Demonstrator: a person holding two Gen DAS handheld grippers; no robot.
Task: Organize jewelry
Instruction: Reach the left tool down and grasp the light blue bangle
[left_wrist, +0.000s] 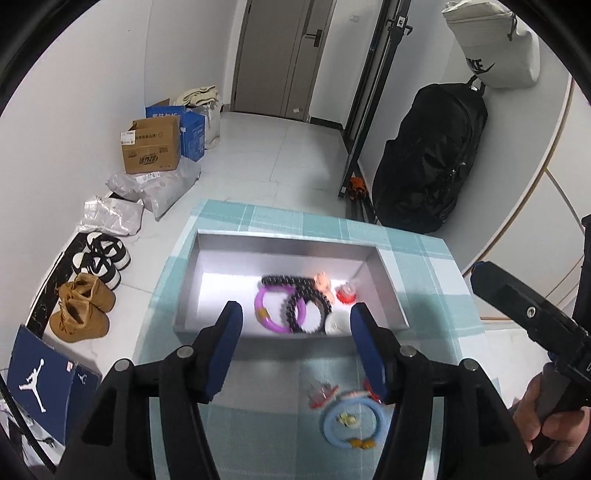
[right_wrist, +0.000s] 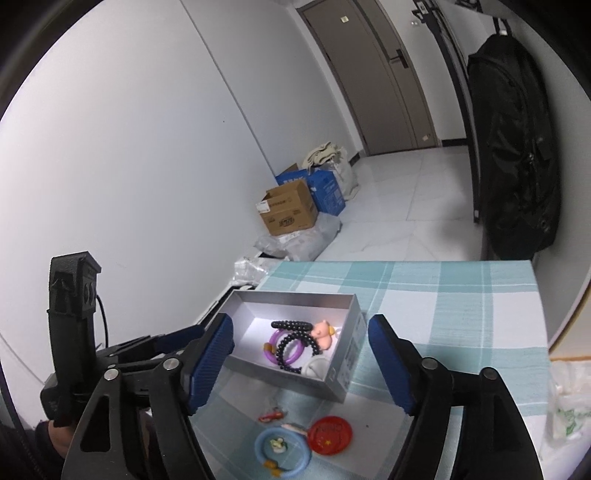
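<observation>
lying flat, silver box (left_wrist: 207, 258) lengthwise across left tool (left_wrist: 295, 325)

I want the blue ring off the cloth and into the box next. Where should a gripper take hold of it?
Probably pinch the blue ring across its bare band, coming straight down from above: it lies flat on the tablecloth, so only the thin rim offers itself. Avoid the beaded near side and the red disc alongside.

Both wrist views look steeply down from close above, sharing the silver box (left_wrist: 291, 254) (right_wrist: 295, 299) and plaid tablecloth (left_wrist: 406, 243) (right_wrist: 443, 295).
</observation>
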